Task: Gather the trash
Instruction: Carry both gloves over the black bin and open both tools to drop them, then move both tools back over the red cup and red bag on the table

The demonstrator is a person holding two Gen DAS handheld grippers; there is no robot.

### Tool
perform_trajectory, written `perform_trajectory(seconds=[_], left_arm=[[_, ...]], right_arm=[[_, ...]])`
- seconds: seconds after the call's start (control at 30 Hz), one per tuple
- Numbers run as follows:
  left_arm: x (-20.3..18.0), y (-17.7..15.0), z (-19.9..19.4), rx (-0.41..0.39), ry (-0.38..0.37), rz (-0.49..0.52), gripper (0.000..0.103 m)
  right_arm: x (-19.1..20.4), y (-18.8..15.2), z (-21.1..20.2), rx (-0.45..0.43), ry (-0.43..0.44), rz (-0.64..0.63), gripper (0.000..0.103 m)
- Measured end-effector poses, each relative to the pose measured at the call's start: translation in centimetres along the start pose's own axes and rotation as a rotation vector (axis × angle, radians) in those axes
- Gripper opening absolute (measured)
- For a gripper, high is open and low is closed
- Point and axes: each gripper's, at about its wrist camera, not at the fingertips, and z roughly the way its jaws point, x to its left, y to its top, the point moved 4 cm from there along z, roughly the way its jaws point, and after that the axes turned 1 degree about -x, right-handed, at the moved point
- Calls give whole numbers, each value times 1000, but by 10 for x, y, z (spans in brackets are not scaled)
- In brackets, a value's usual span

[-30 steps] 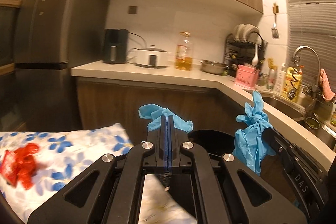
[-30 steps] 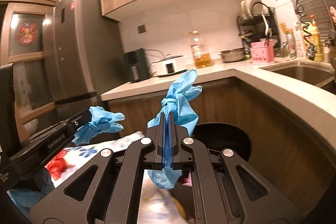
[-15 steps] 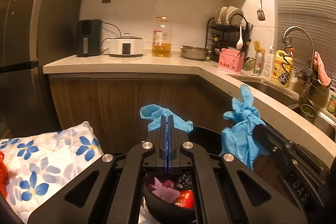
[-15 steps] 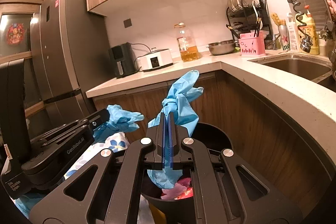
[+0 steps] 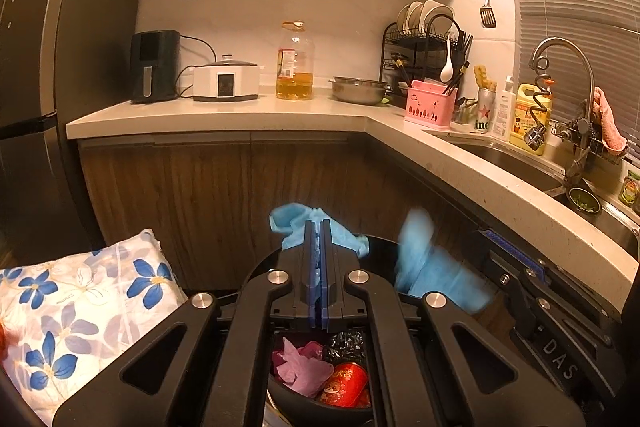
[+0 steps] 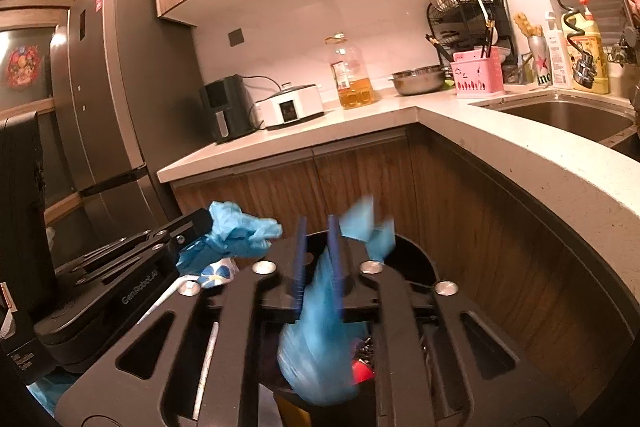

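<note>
Both grippers have swung off the floral cloth (image 5: 80, 307) and now hang right over the black bin (image 5: 384, 247), which barely showed a second ago. Right gripper (image 6: 318, 259) was clamped on its blue glove; now the jaws are opening and that glove (image 6: 316, 347) is a blur sliding down between them toward the bin, so I'd call it mid-drop. Left gripper (image 5: 320, 279) is pinched tight on the other blue glove (image 5: 296, 223), nothing let go yet.

Progress-wise: bin already has a pink wrapper (image 5: 300, 371) and a red packet (image 5: 344, 385) in it, one glove going in, one left to release. Something red sits at the cloth's edge, maybe more trash.

Left view shows the bin contents clearly; right view shows its jaws parting, plus the fridge (image 6: 112, 107)
</note>
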Motion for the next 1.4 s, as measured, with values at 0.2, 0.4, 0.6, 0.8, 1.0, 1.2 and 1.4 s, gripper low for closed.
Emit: perform_trajectory(seconds=[0.2, 0.4, 0.6, 0.8, 1.0, 1.2, 1.4], left_arm=[[7, -5, 1, 17, 8, -4, 30], [23, -12, -14, 5, 88, -35, 67], [43, -26, -46, 16, 249, -43, 87], [60, -37, -83, 32, 326, -77, 93], [75, -46, -118, 21, 394, -108, 96], [87, -54, -148, 5, 426, -123, 96], [108, -63, -178, -12, 467, -143, 97]], right_arm=[[-9, -2, -5, -1, -28, 21, 31], [-11, -8, -15, 10, -53, 31, 43], [1, -17, -31, 15, -60, 14, 62], [21, -26, -49, 35, -36, -3, 73], [39, -33, -70, 42, -13, 0, 77], [59, -39, -81, 49, 9, -7, 77], [92, -47, -85, 56, 48, -29, 77]])
